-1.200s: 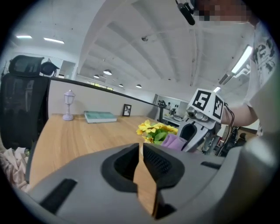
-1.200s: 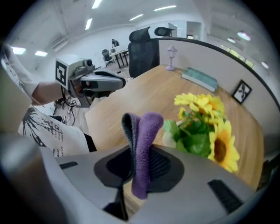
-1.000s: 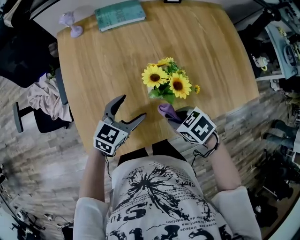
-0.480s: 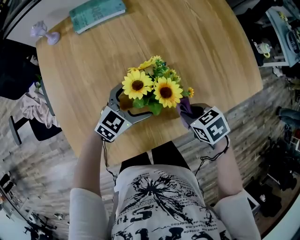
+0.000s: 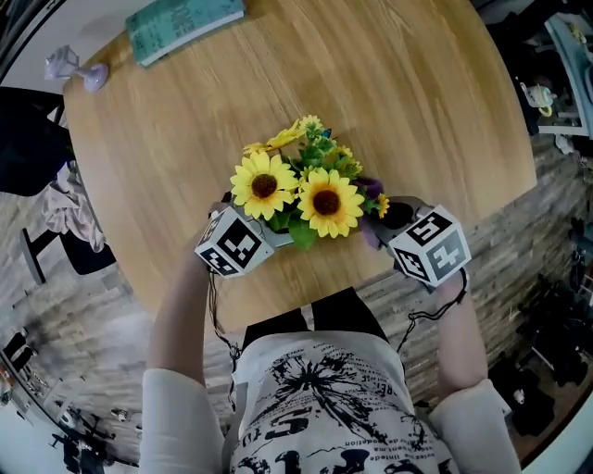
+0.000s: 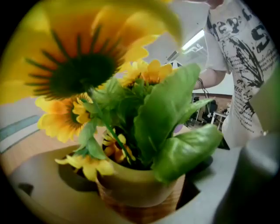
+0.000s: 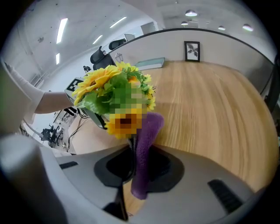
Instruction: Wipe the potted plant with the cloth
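A potted plant (image 5: 296, 190) with yellow sunflowers stands near the front edge of the round wooden table (image 5: 417, 102). My left gripper (image 6: 140, 192) is open; its jaws opened wider a moment ago. The tan pot (image 6: 135, 188) stands between them with a gap on each side. In the head view the blooms hide these jaws and only the left marker cube (image 5: 233, 243) shows. My right gripper (image 7: 133, 166) is shut on a purple cloth (image 7: 144, 148), which sticks up just beside the plant's right side. Its marker cube (image 5: 431, 247) is right of the flowers.
A teal book (image 5: 182, 26) and a small lilac object (image 5: 74, 67) lie at the table's far left edge. A chair draped with clothes (image 5: 65, 208) stands left of the table. A framed picture (image 7: 191, 51) leans at the far rim. The person's torso is close to the table's front edge.
Both grippers have closed in on the plant. The left one went from open air beside the pot to straddling it under the blooms; the right one carried the cloth to the plant's right side.
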`<state>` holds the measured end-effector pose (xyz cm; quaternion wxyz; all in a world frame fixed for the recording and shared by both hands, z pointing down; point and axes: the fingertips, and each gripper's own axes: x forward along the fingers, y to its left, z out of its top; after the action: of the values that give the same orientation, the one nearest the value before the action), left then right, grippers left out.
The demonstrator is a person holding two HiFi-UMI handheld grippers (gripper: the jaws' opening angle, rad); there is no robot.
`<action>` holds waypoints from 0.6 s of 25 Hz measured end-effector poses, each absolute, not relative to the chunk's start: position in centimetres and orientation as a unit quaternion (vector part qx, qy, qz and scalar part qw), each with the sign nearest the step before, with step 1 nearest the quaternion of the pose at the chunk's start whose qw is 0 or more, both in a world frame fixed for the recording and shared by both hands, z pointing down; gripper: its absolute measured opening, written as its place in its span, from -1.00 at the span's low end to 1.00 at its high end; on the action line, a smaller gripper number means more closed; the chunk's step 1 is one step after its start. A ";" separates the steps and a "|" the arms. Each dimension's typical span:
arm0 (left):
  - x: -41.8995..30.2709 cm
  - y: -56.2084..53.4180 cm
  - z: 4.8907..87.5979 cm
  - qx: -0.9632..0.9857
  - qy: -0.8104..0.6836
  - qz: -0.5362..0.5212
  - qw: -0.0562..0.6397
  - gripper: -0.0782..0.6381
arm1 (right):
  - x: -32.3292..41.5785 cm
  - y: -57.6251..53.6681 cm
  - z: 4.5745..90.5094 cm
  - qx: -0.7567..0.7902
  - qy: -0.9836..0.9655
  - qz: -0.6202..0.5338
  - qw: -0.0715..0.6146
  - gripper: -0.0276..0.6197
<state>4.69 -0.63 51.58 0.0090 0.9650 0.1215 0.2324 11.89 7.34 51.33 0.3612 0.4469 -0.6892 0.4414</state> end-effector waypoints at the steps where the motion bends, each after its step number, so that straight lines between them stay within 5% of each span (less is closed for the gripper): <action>1: 4.8 -0.7 51.8 0.966 0.114 0.234 0.004 0.85 | 12.0 7.2 51.3 0.444 -0.692 0.441 0.360 -0.67; 15: 4.1 -3.0 48.7 0.975 -0.013 0.214 0.061 0.72 | 13.0 4.4 50.3 0.443 -0.711 0.422 0.346 -0.67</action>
<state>4.12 -2.95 48.74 0.0614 0.9749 -0.0132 0.2136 12.97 4.41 50.26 0.3455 0.4430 -0.7113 0.4223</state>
